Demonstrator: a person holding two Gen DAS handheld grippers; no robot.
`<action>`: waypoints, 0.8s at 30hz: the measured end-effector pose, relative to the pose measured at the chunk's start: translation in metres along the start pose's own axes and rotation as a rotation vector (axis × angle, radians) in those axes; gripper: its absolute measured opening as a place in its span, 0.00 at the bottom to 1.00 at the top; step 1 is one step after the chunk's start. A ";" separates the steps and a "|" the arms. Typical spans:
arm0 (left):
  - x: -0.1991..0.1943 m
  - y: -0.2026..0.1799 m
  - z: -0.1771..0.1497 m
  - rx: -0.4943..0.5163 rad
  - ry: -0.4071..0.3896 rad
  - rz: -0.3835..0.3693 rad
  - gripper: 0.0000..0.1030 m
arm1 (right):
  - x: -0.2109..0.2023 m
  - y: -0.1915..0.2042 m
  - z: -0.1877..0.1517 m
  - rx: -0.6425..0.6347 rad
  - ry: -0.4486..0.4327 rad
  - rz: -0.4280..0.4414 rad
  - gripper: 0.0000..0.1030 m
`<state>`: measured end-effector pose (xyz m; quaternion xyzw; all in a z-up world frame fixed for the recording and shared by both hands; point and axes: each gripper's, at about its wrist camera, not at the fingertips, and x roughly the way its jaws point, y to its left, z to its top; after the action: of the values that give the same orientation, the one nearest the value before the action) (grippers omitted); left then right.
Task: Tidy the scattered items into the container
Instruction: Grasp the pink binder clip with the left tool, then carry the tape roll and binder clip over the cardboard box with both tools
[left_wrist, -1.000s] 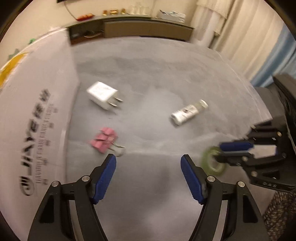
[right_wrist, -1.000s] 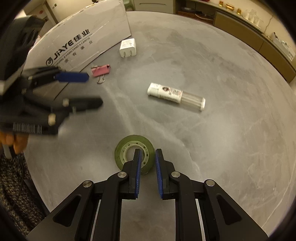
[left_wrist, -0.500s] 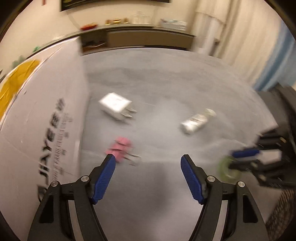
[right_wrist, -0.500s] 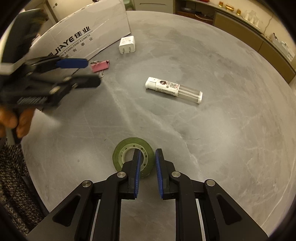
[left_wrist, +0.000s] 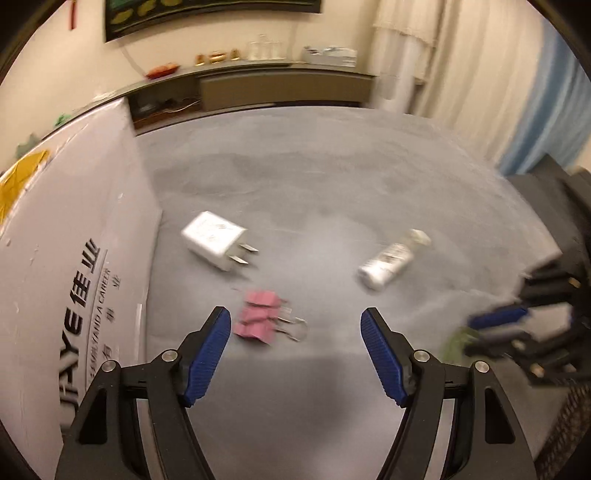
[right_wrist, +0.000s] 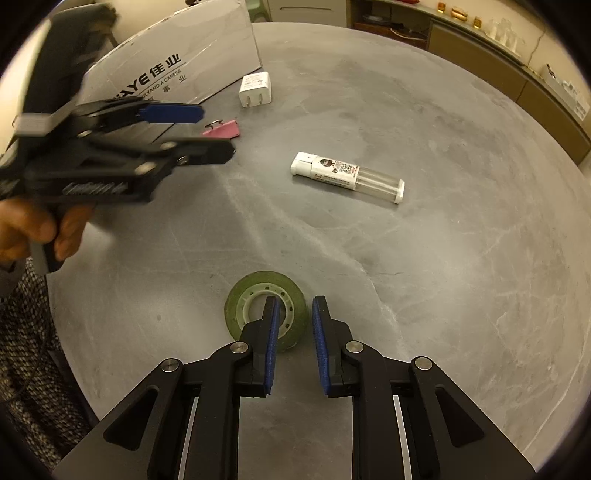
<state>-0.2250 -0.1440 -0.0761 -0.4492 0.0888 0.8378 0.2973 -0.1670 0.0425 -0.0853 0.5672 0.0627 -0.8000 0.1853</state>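
A white cardboard box (left_wrist: 74, 258) (right_wrist: 177, 55) with black lettering stands at the table's left. Beside it lie a white charger plug (left_wrist: 214, 240) (right_wrist: 255, 88) and a pink binder clip (left_wrist: 258, 317) (right_wrist: 223, 130). A white-and-clear lighter (left_wrist: 388, 264) (right_wrist: 347, 175) rests mid-table. My left gripper (left_wrist: 295, 314) (right_wrist: 218, 132) hovers open just short of the clip, holding nothing. My right gripper (right_wrist: 293, 301) (left_wrist: 476, 332) pinches the wall of a green tape roll (right_wrist: 236, 299) (left_wrist: 454, 341), with one finger inside its hole.
The round grey stone table (right_wrist: 443, 258) has bare surface to the right of the lighter. A low cabinet (left_wrist: 280, 88) with small ornaments runs along the far wall, with curtains (left_wrist: 461, 66) beside it. A hand (right_wrist: 33, 229) holds the left gripper.
The left gripper has swung toward the box and come closer to the binder clip. The right gripper has barely shifted, still on the tape roll.
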 end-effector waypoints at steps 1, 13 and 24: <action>0.003 0.002 0.000 -0.020 0.011 -0.024 0.72 | 0.000 0.000 0.000 0.000 -0.001 0.002 0.20; 0.001 -0.024 -0.005 0.166 0.010 0.025 0.72 | -0.001 -0.004 -0.004 0.014 -0.010 0.014 0.20; 0.012 -0.048 0.003 0.216 -0.013 -0.025 0.34 | -0.002 -0.005 -0.008 0.008 -0.033 0.003 0.16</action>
<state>-0.2045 -0.0983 -0.0784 -0.4102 0.1709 0.8224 0.3551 -0.1613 0.0505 -0.0865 0.5548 0.0559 -0.8092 0.1851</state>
